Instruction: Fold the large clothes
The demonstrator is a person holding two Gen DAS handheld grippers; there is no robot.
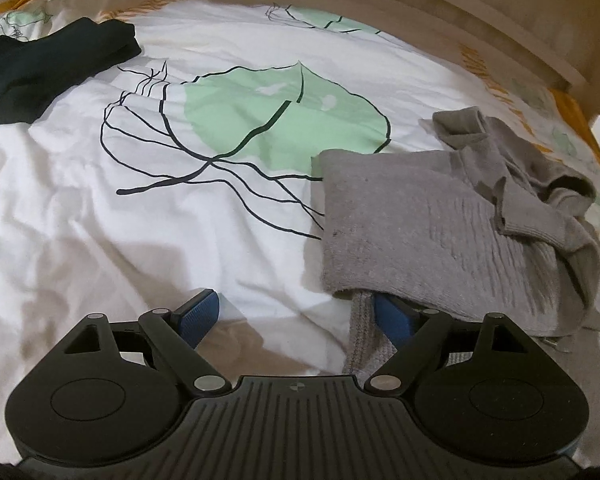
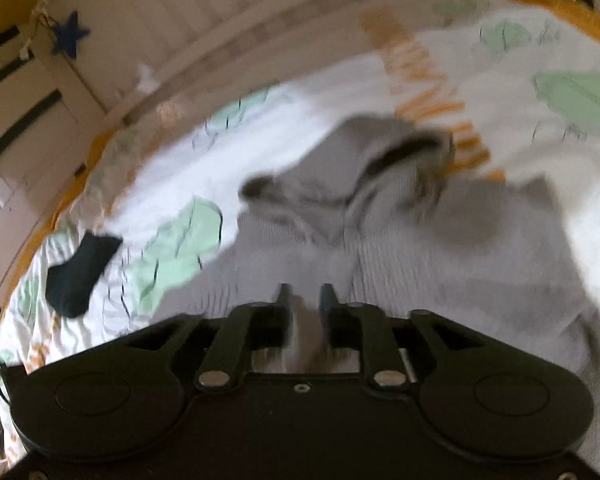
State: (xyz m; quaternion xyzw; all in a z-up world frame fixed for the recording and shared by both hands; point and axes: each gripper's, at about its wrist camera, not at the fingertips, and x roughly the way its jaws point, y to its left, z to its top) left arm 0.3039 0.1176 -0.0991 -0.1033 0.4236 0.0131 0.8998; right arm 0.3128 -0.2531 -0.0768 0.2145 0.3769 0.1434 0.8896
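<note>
From my left wrist camera, the left gripper (image 1: pixel 296 316) hangs low over the bed cover (image 1: pixel 100 200), a white sheet printed with green leaves and dark line drawing. Its jaws stand wide apart and clamp nothing. The left blue pad (image 1: pixel 200 312) is over bare sheet. The right one is partly tucked under the near edge of the grey sweater (image 1: pixel 440 232), and a ribbed strip of that sweater runs down between the pads, just beside the right one; I see no pinch on it. The rest of the sweater lies to the right and beyond, flat in its nearer part and bunched into folds at its far right, near the bed's edge. Far left, well apart from all this, a dark garment (image 1: pixel 48 72) lies folded on the sheet. A pale bed frame (image 1: pixel 480 28) curves along the far side.

From my right wrist camera the picture is smeared, so I go carefully. The right gripper (image 2: pixel 306 300) sits over the grey sweater (image 2: pixel 440 256), which fills the middle and right of the scene, with a rumpled opening at its far end. The jaws are narrow and a fold of grey knit stands up between the fingers (image 2: pixel 284 300); it looks gripped, though the blur keeps me from seeing the pads press. The dark garment (image 2: pixel 80 272) shows at the left on the bed cover (image 2: pixel 520 92).
</note>
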